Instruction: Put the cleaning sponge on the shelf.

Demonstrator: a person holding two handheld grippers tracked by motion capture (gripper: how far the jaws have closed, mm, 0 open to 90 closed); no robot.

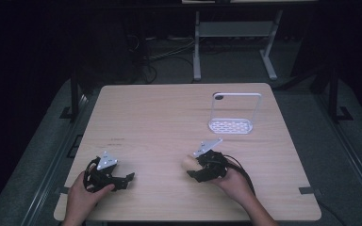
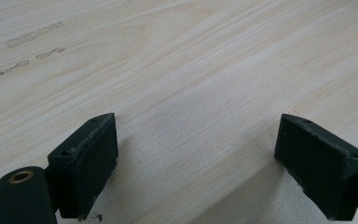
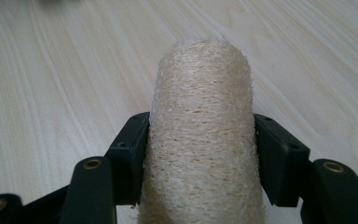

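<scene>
Your right gripper (image 1: 199, 165) is hiding most of the loofah roll (image 1: 189, 163) in the high view, and in the right gripper view the roll's near end is running off the bottom edge. Your left gripper (image 2: 196, 154) is showing its jaws cut off at the bottom of its own view. The dark marks (image 1: 117, 140) on the table (image 1: 169, 113) are reading too small to make out from above.
</scene>
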